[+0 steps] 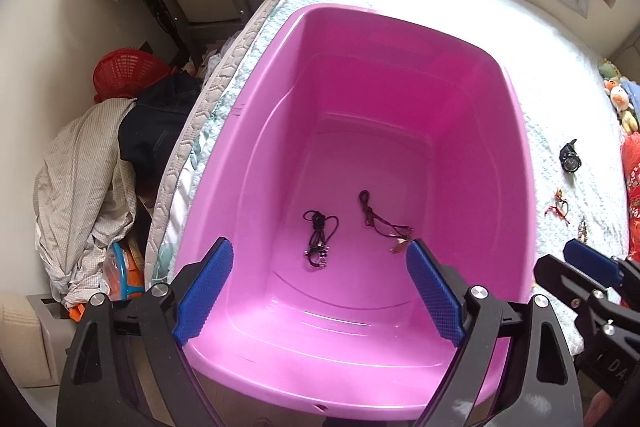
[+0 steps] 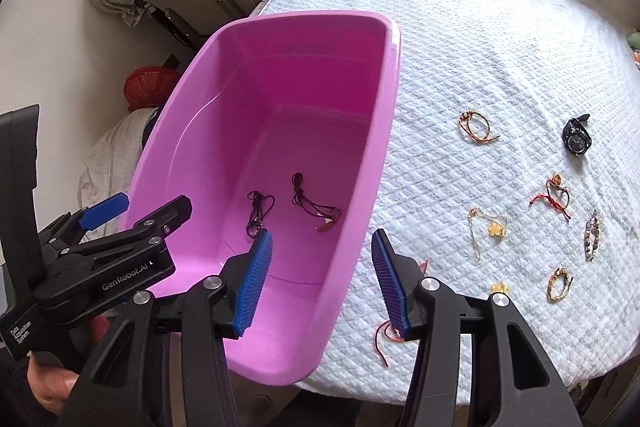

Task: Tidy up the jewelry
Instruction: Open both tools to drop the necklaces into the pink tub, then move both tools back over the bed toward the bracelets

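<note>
Two tools hanging over a pink plastic tub (image 1: 400, 75) on a white quilted bed (image 2: 500, 47).

The left tool (image 1: 320, 291) is gaping wide and empty above the tub, where a black cord necklace (image 1: 317, 235) and a dark red cord necklace (image 1: 380, 221) are lying on the bottom. The right tool (image 2: 320, 283), half apart and empty, is straddling the tub's rim; a black wristwatch (image 2: 576, 137) and several bracelets are lying on the bed beside it.
</note>
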Demonstrator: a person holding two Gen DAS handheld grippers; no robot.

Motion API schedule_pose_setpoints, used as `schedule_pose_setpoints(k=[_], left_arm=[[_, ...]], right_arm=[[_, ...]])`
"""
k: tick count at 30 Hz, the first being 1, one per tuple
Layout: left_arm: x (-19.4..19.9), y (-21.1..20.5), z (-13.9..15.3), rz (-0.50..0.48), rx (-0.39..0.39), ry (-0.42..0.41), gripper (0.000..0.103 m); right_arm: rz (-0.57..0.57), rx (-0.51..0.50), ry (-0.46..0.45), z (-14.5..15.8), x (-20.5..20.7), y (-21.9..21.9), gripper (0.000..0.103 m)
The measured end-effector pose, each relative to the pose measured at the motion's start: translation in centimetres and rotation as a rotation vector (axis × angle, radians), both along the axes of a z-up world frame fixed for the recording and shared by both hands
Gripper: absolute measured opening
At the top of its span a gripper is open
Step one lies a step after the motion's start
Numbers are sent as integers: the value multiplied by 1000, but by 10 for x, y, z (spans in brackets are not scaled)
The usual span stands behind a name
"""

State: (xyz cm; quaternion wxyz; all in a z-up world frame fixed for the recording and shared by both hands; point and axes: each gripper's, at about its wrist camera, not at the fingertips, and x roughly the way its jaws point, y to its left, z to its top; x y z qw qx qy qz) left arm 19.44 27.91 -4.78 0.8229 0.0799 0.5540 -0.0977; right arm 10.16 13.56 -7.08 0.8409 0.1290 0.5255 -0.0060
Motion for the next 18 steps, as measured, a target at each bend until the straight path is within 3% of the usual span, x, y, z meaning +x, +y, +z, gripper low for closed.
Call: schedule_pose_setpoints(k=[8, 18], left_arm=[[-36, -30, 18, 43, -27, -8, 87], [-119, -87, 30, 113, -54, -68, 87]], right_arm=[[-9, 5, -48, 11, -35, -43, 50], [-23, -29, -123, 9, -119, -146, 51]])
